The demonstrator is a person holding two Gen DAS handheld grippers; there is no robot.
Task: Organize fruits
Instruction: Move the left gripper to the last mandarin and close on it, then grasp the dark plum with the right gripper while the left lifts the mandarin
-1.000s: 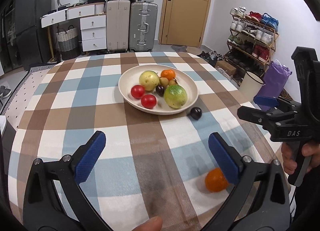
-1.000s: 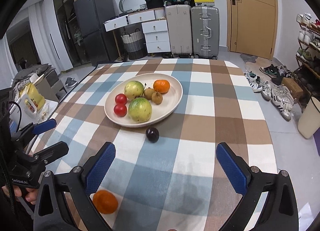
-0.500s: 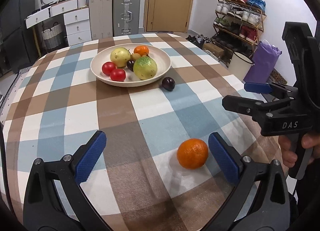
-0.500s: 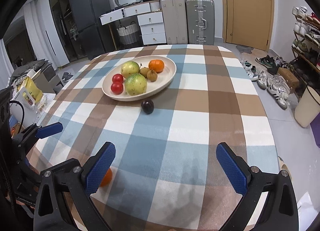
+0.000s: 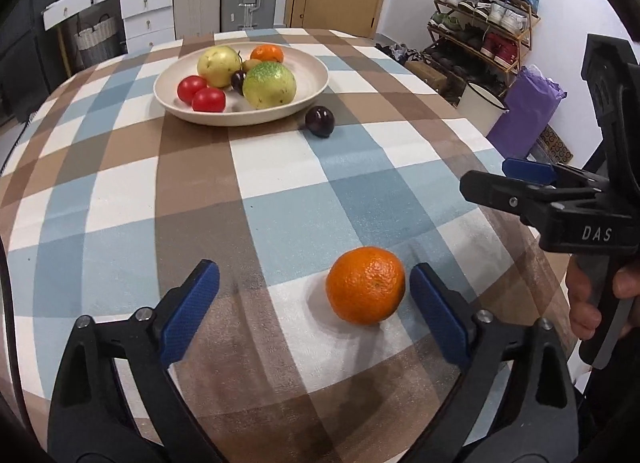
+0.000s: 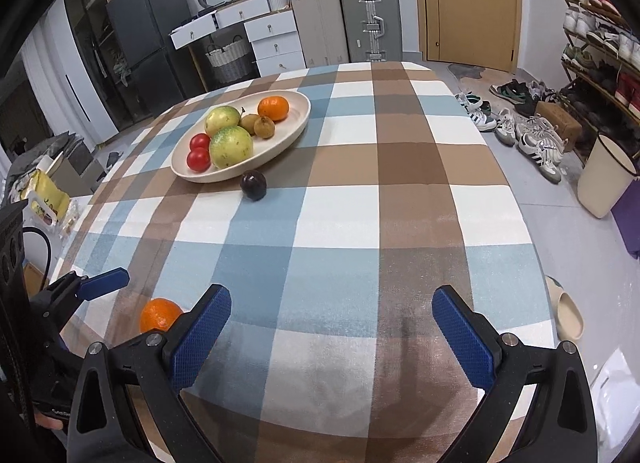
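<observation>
Closer now – left gripper [image 5: 312, 299] closing around orange [image 5: 365, 285], ungripped | plate [image 5: 308, 97] holds fruit

Left wrist view looks forward and down along its own blue fingers [image 5: 188, 311] at the checked tablecloth [image 5: 280, 171], close to the near table edge; an orange [image 5: 365, 285] is right in front, the fruit plate [image 5: 316, 79] farther back. Right wrist view sits just to the right, same downward tilt, facing the same way, similarly near. Both share the tablecloth, plate, orange, a dark plum [image 6: 253, 184], suitcases [image 6: 370, 19] and shoe rack [image 5: 480, 35]. Each view catches the other gripper at its side edge.
</observation>
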